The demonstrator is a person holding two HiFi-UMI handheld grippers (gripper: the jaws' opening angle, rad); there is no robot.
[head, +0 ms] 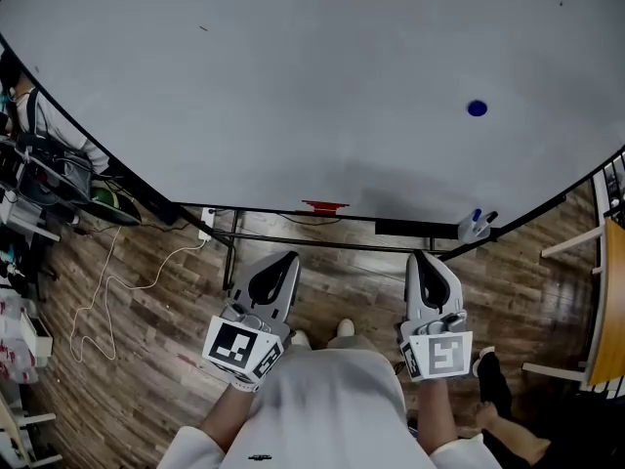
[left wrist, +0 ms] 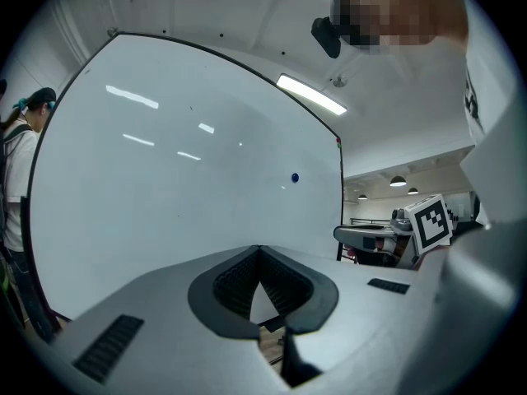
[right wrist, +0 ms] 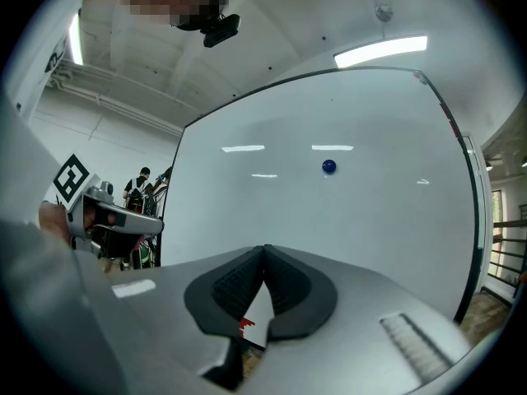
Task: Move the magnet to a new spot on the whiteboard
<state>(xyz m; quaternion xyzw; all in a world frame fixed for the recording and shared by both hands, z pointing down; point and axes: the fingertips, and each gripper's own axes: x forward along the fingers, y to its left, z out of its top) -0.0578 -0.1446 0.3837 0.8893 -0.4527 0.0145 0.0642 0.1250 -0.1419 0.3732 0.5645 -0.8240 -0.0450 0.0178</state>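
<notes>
- Blue magnet point(head: 477, 108) logged on the whiteboard point(head: 293, 76), right of centre and well above the lower edge; bare board all round it.
- Left gripper point(head: 285, 260): jaws together, ribbed pads meeting at the tips, nothing between them. Held low in front of the body, pointing toward the foot of the board and well apart from its face.
- Right gripper point(head: 423, 258): jaws together likewise, empty. Held low beside the left one, well apart from the magnet.
- Board ledge point(head: 254, 210): 1 red item point(head: 325, 205), 1 black eraser point(head: 405, 228), markers point(head: 479, 225) at the right end. None near either tool.
- Progress, judged: 0 steps done. No reach, no contact, no grip on the magnet; taken as the start position, both tools at rest.
- Left to do, judged: raise 1 tool to the board (the right one sits on the magnet's side), open its jaws, close them on the magnet, pull it free, carry it to bare board, seat it flat, release.
- Target: none marked. Plenty of free surface left of and above the magnet.
- Risk, judged: small round body, so possible slip from the pads on pull-off.
</notes>
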